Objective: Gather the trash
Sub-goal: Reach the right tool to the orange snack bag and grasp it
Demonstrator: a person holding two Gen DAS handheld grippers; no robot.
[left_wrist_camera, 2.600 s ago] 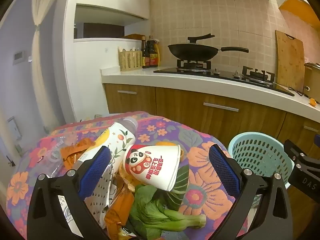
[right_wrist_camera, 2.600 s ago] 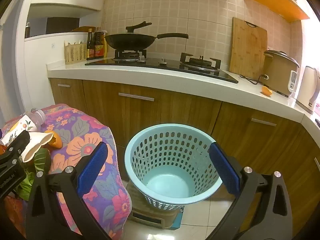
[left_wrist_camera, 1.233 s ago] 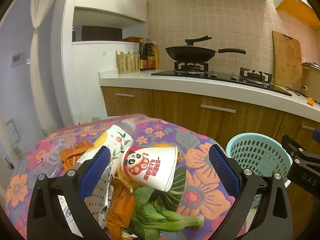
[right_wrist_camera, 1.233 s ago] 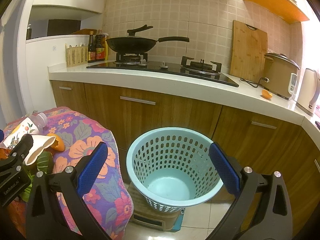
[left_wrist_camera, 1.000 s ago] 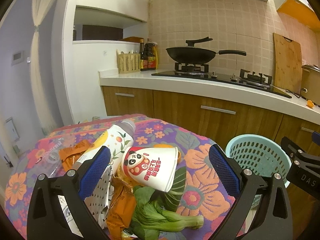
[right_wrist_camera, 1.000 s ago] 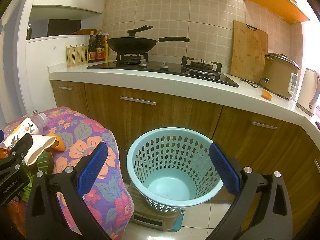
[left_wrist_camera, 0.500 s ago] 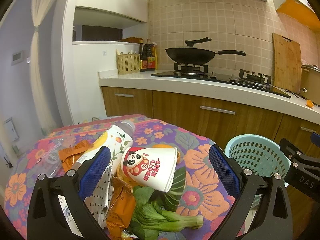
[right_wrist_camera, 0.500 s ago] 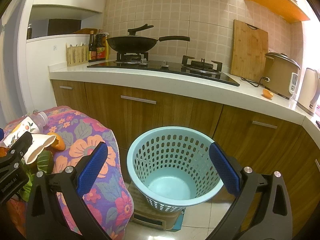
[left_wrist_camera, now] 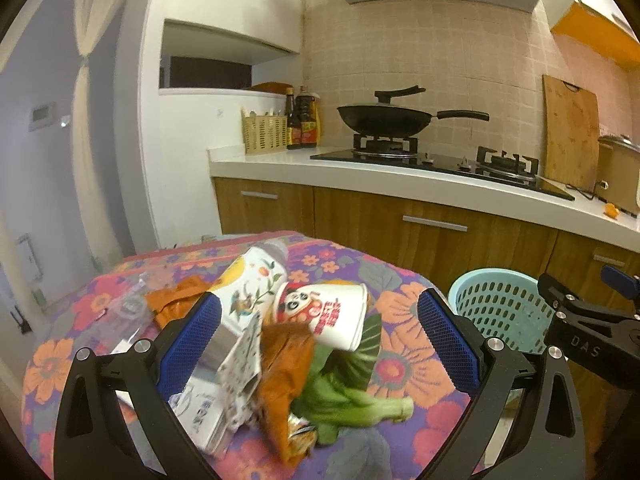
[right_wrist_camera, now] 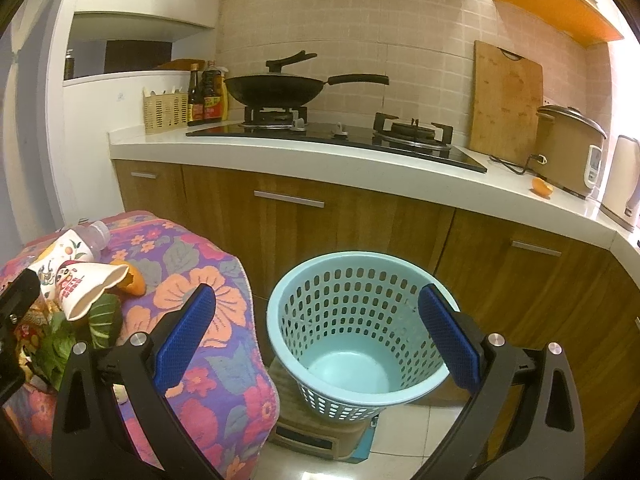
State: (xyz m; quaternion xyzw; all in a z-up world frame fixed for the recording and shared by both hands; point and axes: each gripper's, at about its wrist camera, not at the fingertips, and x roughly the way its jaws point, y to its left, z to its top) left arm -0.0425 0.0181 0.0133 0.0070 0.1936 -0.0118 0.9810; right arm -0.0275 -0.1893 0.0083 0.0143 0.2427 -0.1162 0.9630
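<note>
A trash pile lies on the floral table (left_wrist_camera: 408,364): a panda paper cup (left_wrist_camera: 324,314) on its side, a white drink bottle (left_wrist_camera: 250,284), an orange wrapper (left_wrist_camera: 286,376), a patterned paper carton (left_wrist_camera: 236,368), green bok choy (left_wrist_camera: 352,396) and a clear plastic bottle (left_wrist_camera: 128,308). My left gripper (left_wrist_camera: 318,344) is open and hovers just above the pile. My right gripper (right_wrist_camera: 320,332) is open and empty above the light blue perforated basket (right_wrist_camera: 356,332), which stands on the floor right of the table. The cup (right_wrist_camera: 86,286) and bottle (right_wrist_camera: 68,250) also show in the right wrist view.
A wooden kitchen cabinet (right_wrist_camera: 320,216) with a white counter runs behind. On it are a gas hob with a black wok (right_wrist_camera: 276,90), sauce bottles (right_wrist_camera: 206,94), a cutting board (right_wrist_camera: 506,102), a rice cooker (right_wrist_camera: 568,148) and an orange peel (right_wrist_camera: 542,189). The basket stands on a low scale (right_wrist_camera: 316,428).
My left gripper has moved slightly forward and down over the pile, and the wrapper and carton look shifted and blurred. The right gripper has barely moved above the basket.
</note>
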